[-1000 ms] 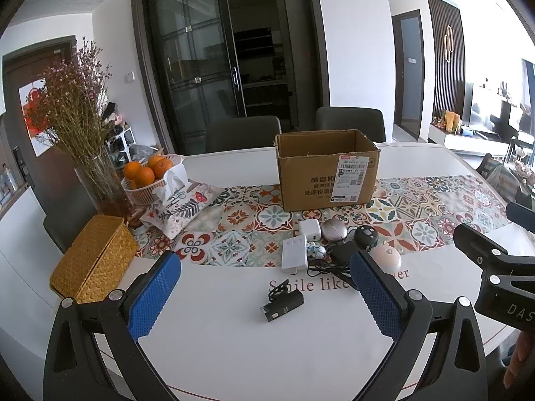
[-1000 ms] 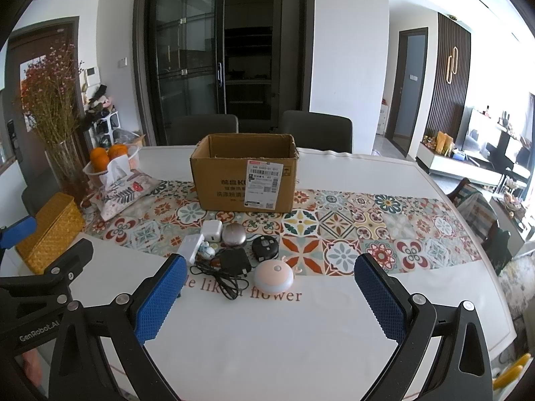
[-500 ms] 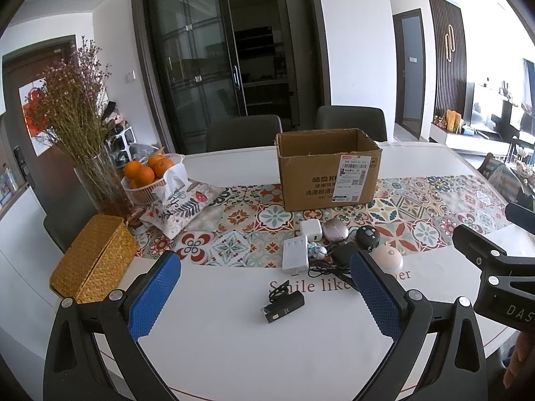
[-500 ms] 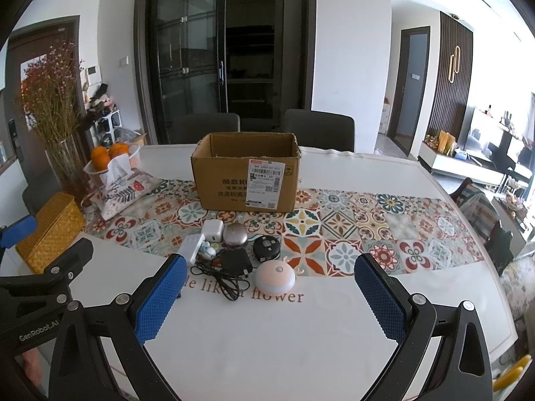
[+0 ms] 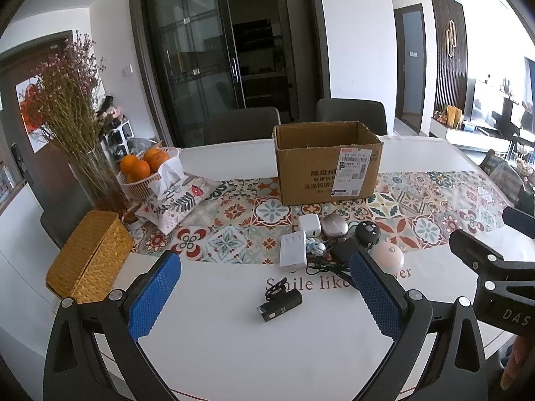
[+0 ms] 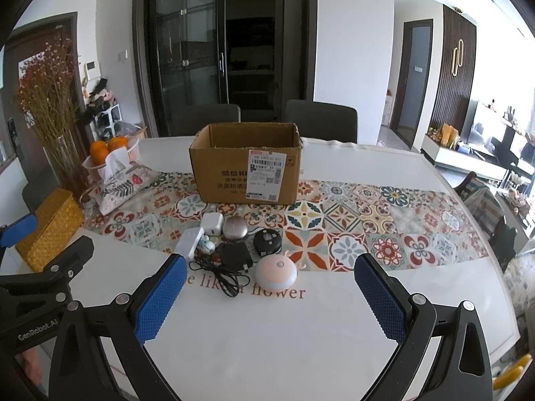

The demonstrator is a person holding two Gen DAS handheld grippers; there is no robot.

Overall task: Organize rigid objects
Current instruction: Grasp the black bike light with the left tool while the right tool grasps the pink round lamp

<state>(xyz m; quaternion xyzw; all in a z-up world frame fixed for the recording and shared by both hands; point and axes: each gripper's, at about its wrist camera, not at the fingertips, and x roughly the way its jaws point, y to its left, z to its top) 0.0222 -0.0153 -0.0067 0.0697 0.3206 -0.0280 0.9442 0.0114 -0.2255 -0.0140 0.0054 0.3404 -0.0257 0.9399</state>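
An open cardboard box (image 5: 327, 162) (image 6: 245, 162) stands on the patterned runner. In front of it lies a cluster of small items: a white charger cube (image 6: 211, 224), a silver round case (image 6: 235, 228), a black round device (image 6: 266, 241), a white adapter (image 5: 293, 250), a black adapter with cable (image 6: 234, 256) and a pink round light (image 6: 276, 271). A black device with a strap (image 5: 280, 304) lies alone on the white table, nearer my left gripper. My left gripper (image 5: 264, 295) is open and empty above the table's near edge. My right gripper (image 6: 269, 295) is open and empty, short of the pink light.
At the left stand a woven yellow box (image 5: 88, 255), a vase of dried flowers (image 5: 97, 180), a basket of oranges (image 5: 143, 170) and a floral tissue pouch (image 5: 177, 202). Chairs stand behind the table (image 6: 267, 334). Each gripper shows at the edge of the other's view.
Both views have shifted very slightly; the box and items sit a touch closer. Nothing was taken hold of or let go.
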